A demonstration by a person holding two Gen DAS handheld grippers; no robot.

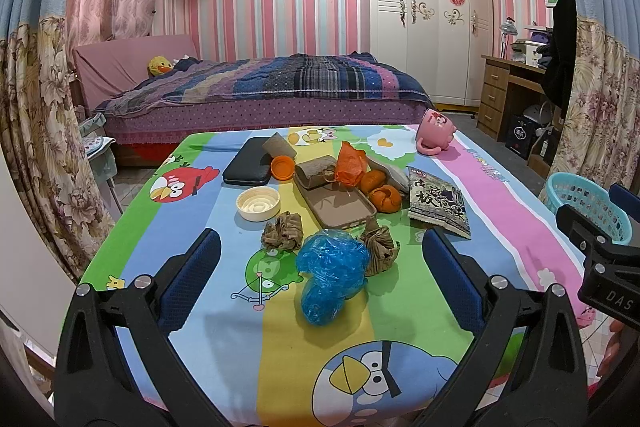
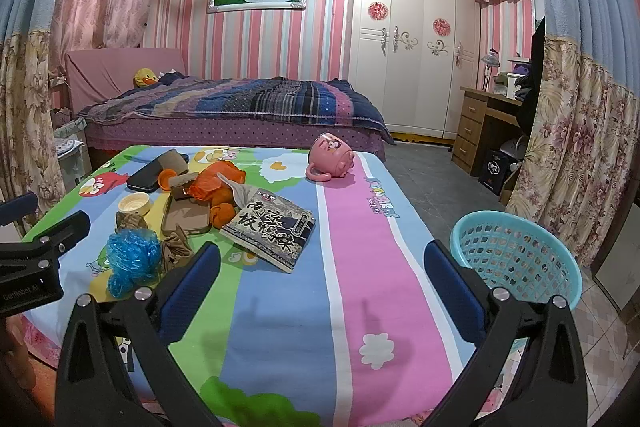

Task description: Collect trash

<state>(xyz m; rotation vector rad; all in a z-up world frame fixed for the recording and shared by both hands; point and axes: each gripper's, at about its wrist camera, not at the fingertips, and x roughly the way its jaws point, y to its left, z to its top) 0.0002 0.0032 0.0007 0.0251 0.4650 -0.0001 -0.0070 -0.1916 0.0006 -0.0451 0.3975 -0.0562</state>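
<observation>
Both grippers hang above the near edge of the table (image 1: 248, 355), level and pointing toward the far bed (image 1: 256, 87). The left gripper (image 1: 320, 267) has its jaws spread wide and grips nothing; between its 2 fingers lies the blue bag (image 1: 330, 269), apart from both pads. The right gripper (image 2: 320, 267) is also spread wide and bare, over the pink and blue stripes of the cloth.

The trash sits in a cluster left of the table's middle: the blue bag nearest, 2 brown paper wads (image 1: 282, 231) just beyond it on either side, a cream lid (image 1: 258, 203), a brown tray (image 1: 340, 205), an orange bag (image 1: 350, 167) and 2 orange peels (image 1: 385, 198) touching the tray's far right side. A snack packet (image 2: 270, 231) lies right of these. A black case (image 1: 248, 163) and orange cap (image 1: 282, 167) lie farther back. A pink mug (image 2: 331, 157) lies tipped on its side at the far right.

The basket (image 2: 516, 255) stands off the table's right edge, partly hidden behind the right gripper's finger. Each gripper's body is cut off at the other view's edge. What lies under the orange bag is hard to make out.
</observation>
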